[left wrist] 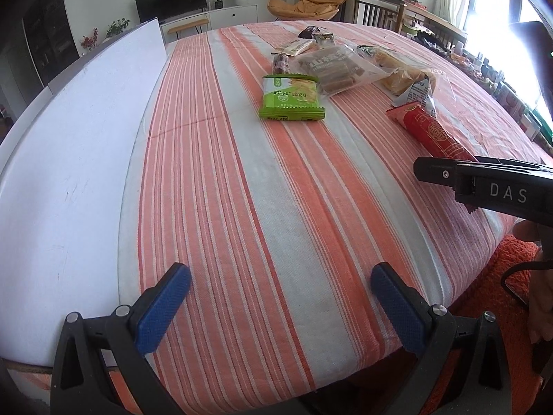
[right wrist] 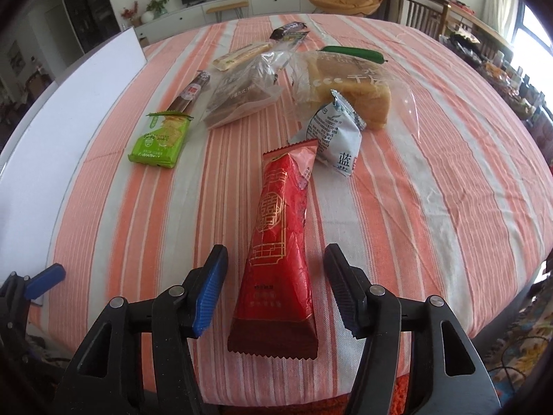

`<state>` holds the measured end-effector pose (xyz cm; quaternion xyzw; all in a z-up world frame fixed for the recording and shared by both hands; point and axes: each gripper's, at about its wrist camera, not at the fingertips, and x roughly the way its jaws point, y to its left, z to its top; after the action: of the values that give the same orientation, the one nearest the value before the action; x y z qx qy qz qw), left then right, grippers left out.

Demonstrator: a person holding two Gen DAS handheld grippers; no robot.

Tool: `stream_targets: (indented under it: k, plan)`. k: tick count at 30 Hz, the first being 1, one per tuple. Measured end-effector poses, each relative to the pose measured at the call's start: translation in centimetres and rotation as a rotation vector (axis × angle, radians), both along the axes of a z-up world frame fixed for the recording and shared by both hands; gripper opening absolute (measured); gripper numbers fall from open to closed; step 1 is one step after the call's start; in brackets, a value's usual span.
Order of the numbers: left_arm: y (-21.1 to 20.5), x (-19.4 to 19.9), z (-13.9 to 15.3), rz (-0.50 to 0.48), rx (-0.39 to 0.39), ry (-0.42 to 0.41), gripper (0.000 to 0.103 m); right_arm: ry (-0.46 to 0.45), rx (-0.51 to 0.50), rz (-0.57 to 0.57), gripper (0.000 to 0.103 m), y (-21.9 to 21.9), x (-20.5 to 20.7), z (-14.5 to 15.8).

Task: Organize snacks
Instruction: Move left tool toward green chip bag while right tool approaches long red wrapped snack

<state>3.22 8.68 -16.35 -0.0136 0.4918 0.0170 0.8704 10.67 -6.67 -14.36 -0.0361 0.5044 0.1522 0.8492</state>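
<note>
A long red snack packet (right wrist: 281, 238) lies on the striped tablecloth (right wrist: 432, 207), its near end between the fingers of my open right gripper (right wrist: 276, 287), which do not touch it. It also shows in the left wrist view (left wrist: 428, 128). A green cracker packet (right wrist: 160, 140) lies to the left; in the left wrist view (left wrist: 290, 97) it is far ahead. A white-blue pouch (right wrist: 335, 135), a bread bag (right wrist: 349, 83) and a clear biscuit bag (right wrist: 242, 93) lie behind. My left gripper (left wrist: 280, 297) is open and empty near the table's front edge.
A white board (left wrist: 69, 145) lies along the table's left side. Small bars (right wrist: 242, 55), a dark packet (right wrist: 288, 29) and a green cucumber-shaped item (right wrist: 352, 53) lie at the far end. Chairs, a TV cabinet and cluttered shelves stand beyond the table.
</note>
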Motion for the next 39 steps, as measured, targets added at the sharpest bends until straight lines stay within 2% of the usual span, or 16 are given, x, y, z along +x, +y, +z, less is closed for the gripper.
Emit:
stream_targets:
  k: [3, 8, 9, 12, 15, 17, 18, 19, 20, 22, 24, 28, 31, 35, 39]
  plan:
    - [0.0, 0.1, 0.0, 0.002, -0.001, 0.003, 0.103, 0.085, 0.041, 0.008, 0.063, -0.7, 0.8, 0.3]
    - [0.0, 0.3, 0.0, 0.007, -0.002, 0.022, 0.103, 0.318, 0.159, 0.083, 0.064, -2.9, 2.8, 2.2]
    - [0.0, 0.3, 0.0, 0.003, -0.002, 0.028, 0.103, 0.363, 0.156, 0.096, 0.068, -3.6, 3.0, 3.0]
    - [0.1, 0.3, -0.1, -0.006, -0.003, 0.024, 0.103, 0.498, 0.012, 0.165, 0.071, -6.2, 2.3, 6.6]
    - [0.1, 0.3, -0.1, 0.005, -0.003, 0.013, 0.103, 0.546, -0.243, 0.265, 0.077, -8.7, -0.3, 11.0]
    - [0.0, 0.4, -0.1, 0.018, -0.003, 0.009, 0.103, 0.495, -0.425, 0.278, 0.077, -10.2, -1.6, 13.4]
    - [0.0, 0.5, -0.1, 0.023, -0.003, 0.008, 0.103, 0.445, -0.481, 0.257, 0.077, -10.8, -1.8, 14.3]
    - [0.0, 0.6, -0.1, 0.026, -0.004, 0.007, 0.103, 0.385, -0.493, 0.227, 0.077, -11.2, -1.6, 15.0]
    - [0.0, 0.7, -0.1, 0.028, -0.004, 0.006, 0.103, 0.316, -0.454, 0.199, 0.077, -11.3, -1.2, 15.3]
    - [0.0, 0.8, -0.1, 0.023, -0.004, 0.01, 0.103, 0.164, -0.291, 0.167, 0.077, -11.1, -0.8, 14.7]
    - [0.1, 0.7, -0.1, 0.006, -0.004, 0.015, 0.103, 0.07, -0.139, 0.143, 0.077, -10.1, -0.8, 11.8]
    - [0.3, 0.4, -0.1, -0.011, -0.003, 0.014, 0.103, 0.04, 0.08, 0.063, 0.077, -5.8, -0.5, 3.9]
    - [0.4, 0.3, -0.1, -0.014, -0.003, 0.022, 0.103, 0.031, 0.167, 0.007, 0.077, -3.2, 0.2, 0.8]
    - [0.4, 0.1, -0.1, -0.018, -0.003, 0.015, 0.103, 0.017, 0.036, 0.022, 0.078, -0.1, 0.5, 0.1]
    - [0.4, 0.6, -0.1, 0.004, -0.005, 0.02, 0.103, -0.008, -0.022, 0.039, 0.08, 0.4, 0.3, -0.2]
